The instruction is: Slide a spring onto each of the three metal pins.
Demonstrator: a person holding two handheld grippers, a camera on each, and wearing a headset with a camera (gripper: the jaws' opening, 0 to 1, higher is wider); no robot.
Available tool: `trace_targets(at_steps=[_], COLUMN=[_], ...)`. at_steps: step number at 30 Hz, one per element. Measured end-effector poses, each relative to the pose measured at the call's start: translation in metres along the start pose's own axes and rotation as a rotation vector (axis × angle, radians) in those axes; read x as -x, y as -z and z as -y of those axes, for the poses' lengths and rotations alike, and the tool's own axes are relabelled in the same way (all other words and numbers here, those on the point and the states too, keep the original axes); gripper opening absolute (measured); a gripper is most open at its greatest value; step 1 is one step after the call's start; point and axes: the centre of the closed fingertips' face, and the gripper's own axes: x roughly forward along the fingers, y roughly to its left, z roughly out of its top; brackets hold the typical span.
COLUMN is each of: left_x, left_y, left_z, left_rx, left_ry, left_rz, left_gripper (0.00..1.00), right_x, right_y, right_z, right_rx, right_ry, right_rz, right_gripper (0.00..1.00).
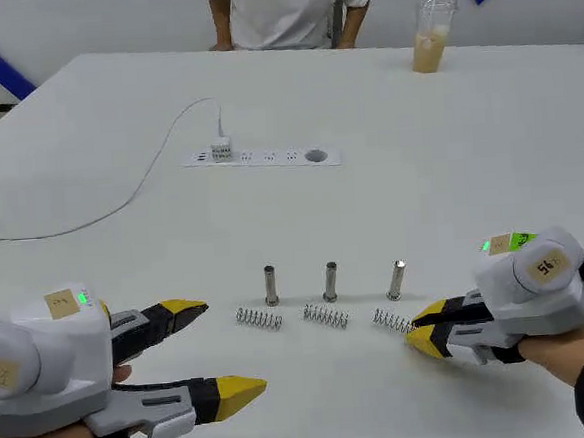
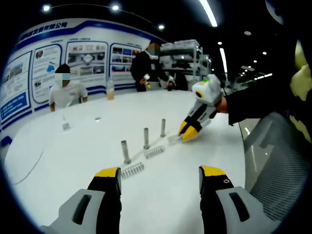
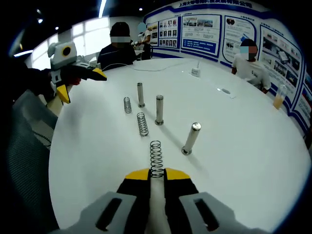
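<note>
Three metal pins stand upright in a row at the lower middle of the head view: the left pin [image 1: 271, 285], the middle pin [image 1: 329, 281] and the right pin [image 1: 397, 280], all bare. Just below each one a spring lies flat on the white table [image 1: 489, 165]: the left spring [image 1: 259, 319], the middle spring [image 1: 326, 317] and the right spring [image 1: 390, 320].

From the lower right of the frame the right gripper [image 1: 420, 328] reaches in, its yellow tips closed on the outer end of the right spring. In the right gripper view the jaws meet around the near end of that spring, whose far end points up the frame.

At the lower left the left gripper [image 1: 216, 350] has its jaws spread wide with nothing between them, apart from the left spring.

Higher in the frame lie a power strip [image 1: 263, 158] with a white cable [image 1: 149, 174]; a drink cup [image 1: 432, 39] stands at the upper right
</note>
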Motion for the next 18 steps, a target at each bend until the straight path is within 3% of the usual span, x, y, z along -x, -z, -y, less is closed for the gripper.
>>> trace_targets(at_steps=[6,12,18], left_x=[-0.016,-0.031,-0.042], left_y=[-0.001,-0.002,0.003], left_z=[0.015,0.021,0.027], left_rx=[-0.048,-0.093,-0.143], left_ry=[0.072,0.122,0.167], left_rz=[-0.021,-0.037,-0.063], left_gripper=[0.6,0.55,0.5], right_x=[0.009,0.01,0.009], right_y=[-0.008,-0.018,-0.028], right_z=[-0.013,-0.032,-0.051], right_rx=[0.022,0.063,0.096], right_ry=[-0.046,-0.113,-0.183], right_rz=[-0.012,-0.034,-0.051], right_gripper=[0.11,0.11,0.11])
